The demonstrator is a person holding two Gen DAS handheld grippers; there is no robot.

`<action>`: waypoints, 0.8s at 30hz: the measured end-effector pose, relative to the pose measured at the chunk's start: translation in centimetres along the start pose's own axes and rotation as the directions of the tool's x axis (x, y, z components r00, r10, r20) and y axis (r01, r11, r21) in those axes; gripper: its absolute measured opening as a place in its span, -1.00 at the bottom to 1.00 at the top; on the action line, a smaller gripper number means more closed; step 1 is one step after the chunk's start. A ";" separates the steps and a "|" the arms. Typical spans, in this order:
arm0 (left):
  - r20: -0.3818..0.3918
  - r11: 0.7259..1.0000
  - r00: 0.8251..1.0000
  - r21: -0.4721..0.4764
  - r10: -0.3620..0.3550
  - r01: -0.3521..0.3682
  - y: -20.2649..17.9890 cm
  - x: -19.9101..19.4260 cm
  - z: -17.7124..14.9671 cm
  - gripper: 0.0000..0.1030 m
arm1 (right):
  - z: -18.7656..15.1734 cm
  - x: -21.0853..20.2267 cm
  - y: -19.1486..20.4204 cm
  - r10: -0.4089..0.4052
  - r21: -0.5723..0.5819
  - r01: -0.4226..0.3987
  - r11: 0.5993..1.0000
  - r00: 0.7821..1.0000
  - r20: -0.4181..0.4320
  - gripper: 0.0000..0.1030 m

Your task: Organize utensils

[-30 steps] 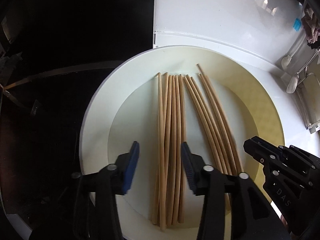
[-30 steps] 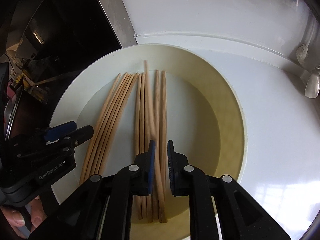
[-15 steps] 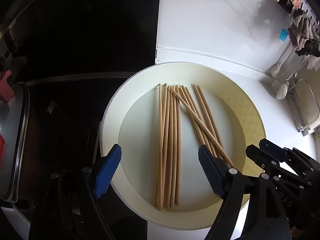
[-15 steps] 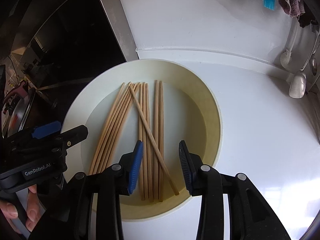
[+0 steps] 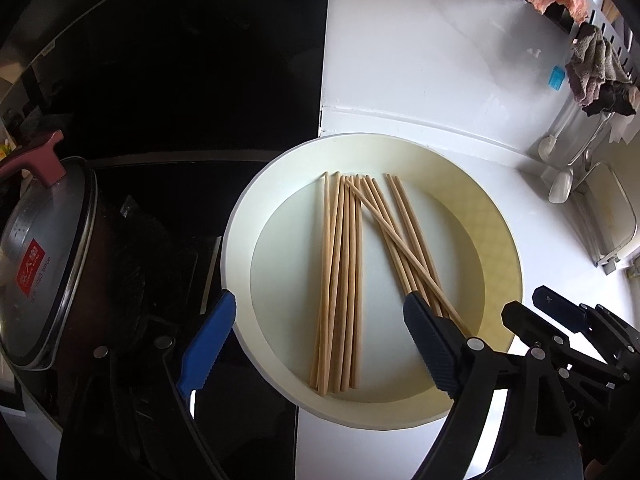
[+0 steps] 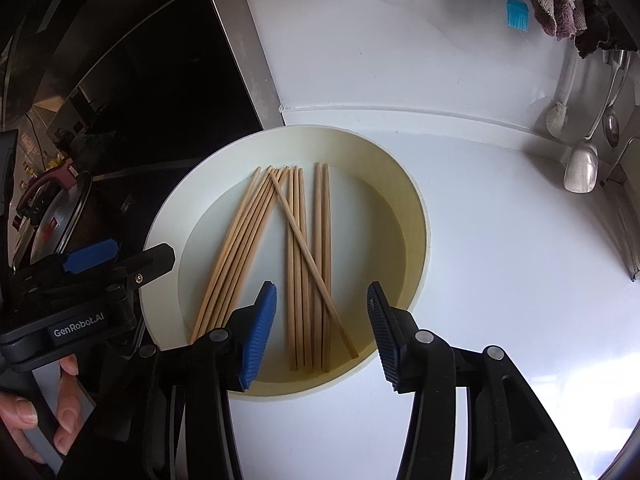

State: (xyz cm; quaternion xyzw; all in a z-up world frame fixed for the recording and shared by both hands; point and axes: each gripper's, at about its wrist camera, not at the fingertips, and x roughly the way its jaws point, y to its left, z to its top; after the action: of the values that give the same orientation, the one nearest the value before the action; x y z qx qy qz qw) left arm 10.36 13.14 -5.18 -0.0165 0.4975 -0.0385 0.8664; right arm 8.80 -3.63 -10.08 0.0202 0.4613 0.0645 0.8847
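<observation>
Round cream plate (image 5: 496, 216) on white counter (image 6: 500, 260); long wooden chopsticks (image 5: 340, 280) lie in 2 loose groups in its well, 1 stick crossing diagonally toward 5 o'clock. Left gripper (image 5: 316, 336) jaws opening, wide, nothing between. Right gripper (image 6: 320, 332) at 6 o'clock, jaws opening, empty, above the sticks.

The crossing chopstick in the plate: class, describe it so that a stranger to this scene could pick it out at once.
Find the round cream plate on the white counter. Wooden chopsticks lie in it in two bunches, running lengthwise. The crossing chopstick is the single one lying diagonally on top of the right bunch, slanting from the upper middle down to the plate's lower right wall, while its neighbours lie side by side.
</observation>
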 end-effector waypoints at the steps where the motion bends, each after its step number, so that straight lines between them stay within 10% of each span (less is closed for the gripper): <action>1: 0.000 1.000 1.000 0.000 0.001 -0.001 0.0 0.0 0.0 0.64 | 0.0 0.0 0.0 -0.001 -0.001 0.001 1.000 1.000 0.001 -0.07; 24: 0.014 1.000 1.000 -0.006 0.006 -0.006 0.5 -0.6 0.0 0.77 | -0.4 -0.4 0.3 -0.001 0.008 0.001 1.000 1.000 -0.002 0.01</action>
State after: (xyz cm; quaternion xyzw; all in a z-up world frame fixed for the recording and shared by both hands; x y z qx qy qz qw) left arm 10.07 13.70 -4.73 -0.0181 0.4916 -0.0344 0.8700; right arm 8.26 -3.40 -9.98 0.0233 0.4625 0.0623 0.8841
